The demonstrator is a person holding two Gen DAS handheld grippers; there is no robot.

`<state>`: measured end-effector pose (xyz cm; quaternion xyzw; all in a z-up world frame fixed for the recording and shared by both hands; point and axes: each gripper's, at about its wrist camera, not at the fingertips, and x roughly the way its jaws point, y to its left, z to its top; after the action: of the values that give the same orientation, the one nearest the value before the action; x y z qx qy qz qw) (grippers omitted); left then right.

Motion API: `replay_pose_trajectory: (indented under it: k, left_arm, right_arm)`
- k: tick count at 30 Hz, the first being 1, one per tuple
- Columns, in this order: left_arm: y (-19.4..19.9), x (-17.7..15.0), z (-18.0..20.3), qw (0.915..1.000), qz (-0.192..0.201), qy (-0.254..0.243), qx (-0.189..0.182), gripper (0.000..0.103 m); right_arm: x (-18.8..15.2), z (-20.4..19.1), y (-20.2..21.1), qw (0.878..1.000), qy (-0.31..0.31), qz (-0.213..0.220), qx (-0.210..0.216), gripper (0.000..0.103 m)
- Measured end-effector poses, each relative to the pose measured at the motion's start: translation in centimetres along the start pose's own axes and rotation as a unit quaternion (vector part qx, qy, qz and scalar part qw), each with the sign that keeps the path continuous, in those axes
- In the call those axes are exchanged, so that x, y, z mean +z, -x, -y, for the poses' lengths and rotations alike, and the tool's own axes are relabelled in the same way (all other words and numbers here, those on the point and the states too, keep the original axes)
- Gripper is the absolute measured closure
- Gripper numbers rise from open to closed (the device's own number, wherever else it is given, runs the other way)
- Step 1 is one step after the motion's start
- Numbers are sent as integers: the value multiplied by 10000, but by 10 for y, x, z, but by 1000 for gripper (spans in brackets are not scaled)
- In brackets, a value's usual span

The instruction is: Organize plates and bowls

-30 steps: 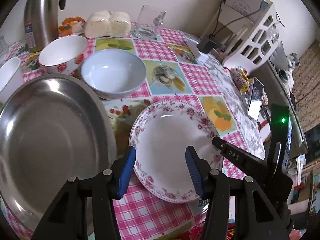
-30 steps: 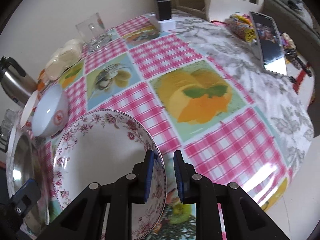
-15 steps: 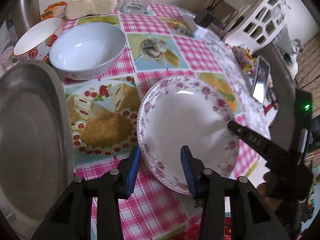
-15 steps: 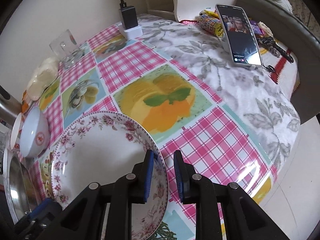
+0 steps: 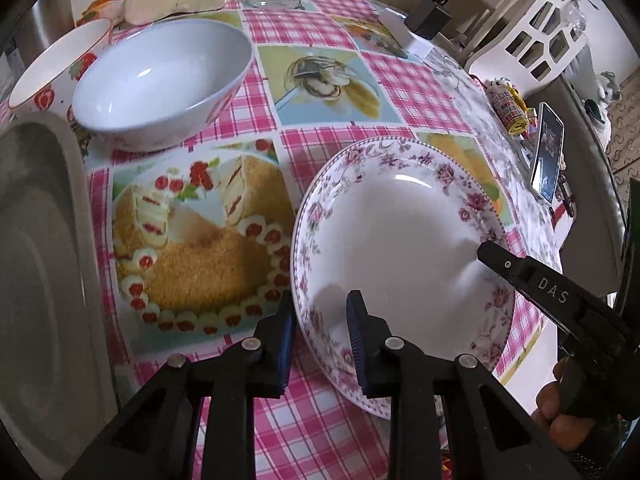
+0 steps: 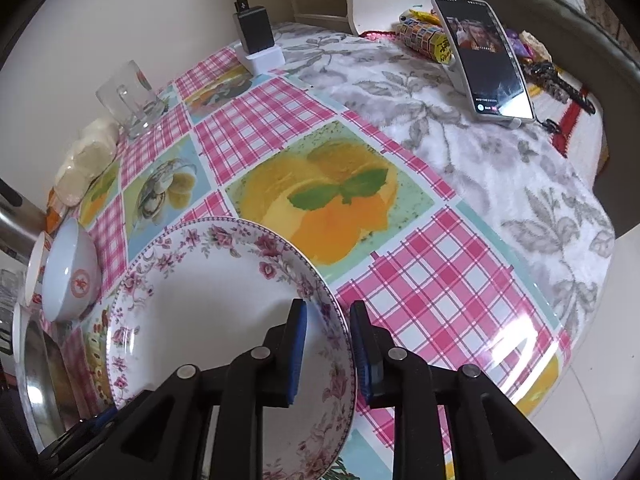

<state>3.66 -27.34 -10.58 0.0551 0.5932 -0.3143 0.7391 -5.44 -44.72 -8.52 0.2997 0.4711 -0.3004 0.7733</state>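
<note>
Straddling opposite edges of the white deep plate with a pink floral rim (image 5: 400,240), both sets of my fingers sit narrow around it on the desk (image 5: 320,20) under its pink-checked, fruit-printed cloth. My left gripper (image 5: 320,332) has just been closing, one blue pad outside the near rim, the other inside the bowl of the plate; I cannot tell whether the pads press the china yet. My right gripper (image 6: 328,344) brackets the plate's opposite rim, which runs up between its blue pads with a slim gap visible on the outer side. Beyond the plate stand a pale blue bowl (image 5: 160,84) and, just behind it, a white bowl with red strawberry print (image 5: 60,76). A wide stainless steel basin (image 5: 36,280) fills the left edge. A clear glass mug (image 6: 128,98), a propped smartphone (image 6: 484,56) and a black charger (image 6: 256,34) sit farther back.
</note>
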Motion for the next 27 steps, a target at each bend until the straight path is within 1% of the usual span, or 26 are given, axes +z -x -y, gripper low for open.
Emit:
replay_pose_trajectory:
  k: [3,4,8,11,15,21,24,27]
  left_arm:
    - [-2,3,1,10000,30,-47,-2,77]
    - [-2,4,1,10000,48,-50,-15,81]
    - [-1,6,-5,9999,81,13,-98,84]
    - [0,5,-6,9999,97,38,-134,86]
    - [5,5,-8,9996,143,81,-234,86]
    - [13,6,-9,9990,213,122,-377,86]
    - [17,7,-7,9985,243,146,-467,85]
    - [22,9,-5,9984,307,91,-468,85]
  right_arm:
    - [1,5,-2,9997,-158,-24,157,78]
    - [1,6,-3,9996,-208,-27,210,78]
    - [1,11,-4,9983,-377,8,443,78]
    - [1,14,-2,9975,-425,47,565,80]
    - [3,21,0,9947,-587,30,842,85]
    - [7,23,15,9934,-555,222,975,92]
    - [10,24,21,9928,-553,305,1015,93]
    - [10,25,22,9928,-544,285,1030,93]
